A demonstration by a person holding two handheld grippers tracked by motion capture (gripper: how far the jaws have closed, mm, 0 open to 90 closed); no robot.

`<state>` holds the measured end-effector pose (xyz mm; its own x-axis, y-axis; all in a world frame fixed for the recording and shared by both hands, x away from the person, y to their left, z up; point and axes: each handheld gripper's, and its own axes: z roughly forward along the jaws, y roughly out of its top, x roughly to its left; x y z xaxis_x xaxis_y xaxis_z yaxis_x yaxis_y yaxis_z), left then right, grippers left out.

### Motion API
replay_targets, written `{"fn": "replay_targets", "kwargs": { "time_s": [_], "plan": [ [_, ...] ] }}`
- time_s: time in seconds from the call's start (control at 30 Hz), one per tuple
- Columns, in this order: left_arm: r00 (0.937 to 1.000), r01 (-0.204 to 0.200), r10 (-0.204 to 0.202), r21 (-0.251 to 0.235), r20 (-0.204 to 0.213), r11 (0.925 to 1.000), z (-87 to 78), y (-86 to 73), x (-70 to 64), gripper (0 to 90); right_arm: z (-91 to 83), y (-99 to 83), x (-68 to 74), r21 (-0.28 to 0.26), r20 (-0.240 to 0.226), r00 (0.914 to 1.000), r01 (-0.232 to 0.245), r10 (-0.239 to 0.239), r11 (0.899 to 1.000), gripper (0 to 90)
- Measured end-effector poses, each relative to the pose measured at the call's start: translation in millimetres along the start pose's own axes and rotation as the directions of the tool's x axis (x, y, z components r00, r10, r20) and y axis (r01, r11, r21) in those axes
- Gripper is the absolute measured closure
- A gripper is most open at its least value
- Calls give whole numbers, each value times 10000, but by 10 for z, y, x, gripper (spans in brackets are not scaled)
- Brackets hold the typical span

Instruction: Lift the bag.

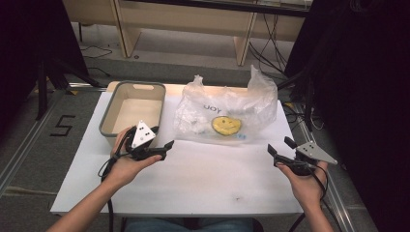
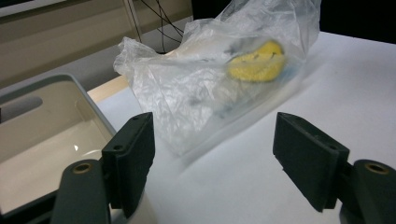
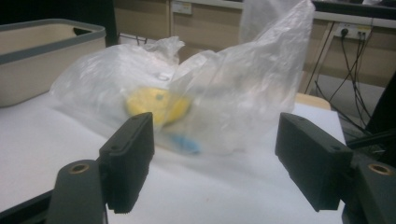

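As it lies on the white surface, the crumpled clear plastic bag with yellow smiley item looks light, limp, slippery | pinch raised upper film | left gripper, right gripper: jaws spread, empty.

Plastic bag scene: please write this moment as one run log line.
left gripper: open, empty | right gripper: open, empty | plastic bag: on table, untouched

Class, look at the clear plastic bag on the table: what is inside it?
Inside the clear plastic bag lies a yellow smiley-face item. Crumpled film blurs the white contents beside it, so those cannot be identified.
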<state>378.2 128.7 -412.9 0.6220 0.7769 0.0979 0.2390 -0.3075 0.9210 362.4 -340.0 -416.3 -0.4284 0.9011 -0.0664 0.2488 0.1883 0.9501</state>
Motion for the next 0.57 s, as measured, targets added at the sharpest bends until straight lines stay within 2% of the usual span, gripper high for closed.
{"fn": "replay_targets", "kwargs": {
  "time_s": [0.13, 0.23, 0.57],
  "plan": [
    [9999, 129, -130, -128, -65, 9998, -65, -107, 13, 289, -42, -70, 63, 61, -173, 9998, 42, -41, 10000, 296],
    [9998, 148, -148, -40, -105, 9999, -61, -183, 30, 280, -48, -92, 94, 131, -297, 9995, 57, -53, 9999, 299],
    [9996, 179, -173, 311, -215, 9994, -34, -333, 41, 258, -40, -140, 73, 224, -305, 9995, -45, 52, 9997, 304]
  ]
}}
